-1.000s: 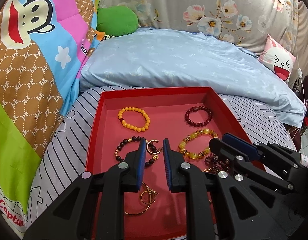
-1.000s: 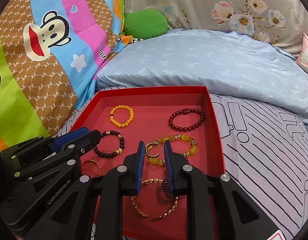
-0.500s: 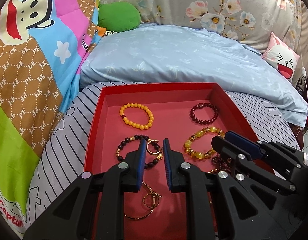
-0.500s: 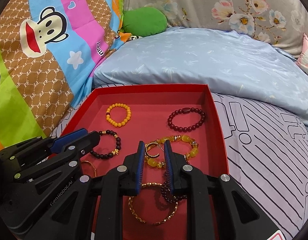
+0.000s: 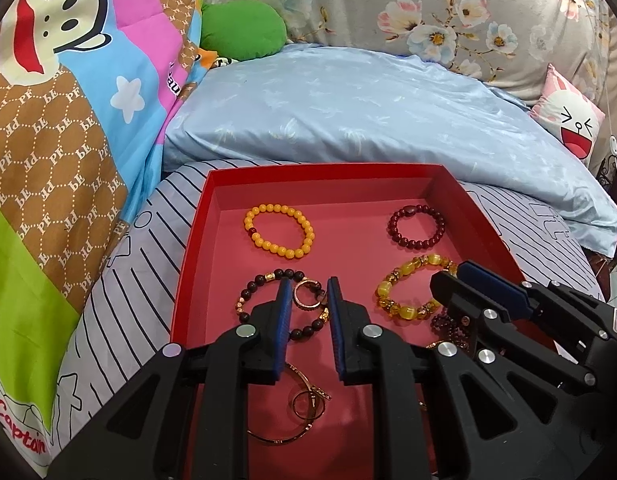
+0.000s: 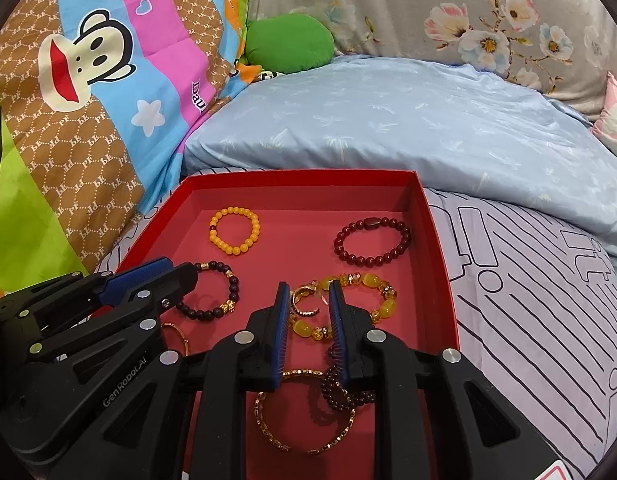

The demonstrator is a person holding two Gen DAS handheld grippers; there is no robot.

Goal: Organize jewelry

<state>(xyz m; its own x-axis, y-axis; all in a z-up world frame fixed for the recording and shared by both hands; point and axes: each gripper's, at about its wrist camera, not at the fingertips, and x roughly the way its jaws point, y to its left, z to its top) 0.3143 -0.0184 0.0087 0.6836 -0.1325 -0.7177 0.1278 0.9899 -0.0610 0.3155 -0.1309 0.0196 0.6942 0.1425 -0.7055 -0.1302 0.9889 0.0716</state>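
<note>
1. This is a bedroom in a home — the whole scene sits on a bed.
2. A striped sheet (image 5: 120, 312) covers the mattress, and a pale blue duvet (image 5: 348, 120) lies bunched across it.
3. A cartoon monkey blanket (image 6: 80, 92) hangs on the left, a floral cover (image 5: 448, 12) stands along the back.
4. Soft cushions sit around — a green one (image 6: 290, 42) in the corner, a pink rabbit one (image 5: 570, 126) at the right.
5. A red tray (image 5: 212, 200) of bracelets rests on the sheet, a personal, household item.

right gripper (image 6: 308, 294) hangs empty over bracelets in the red tray (image 6: 442, 248).
</note>
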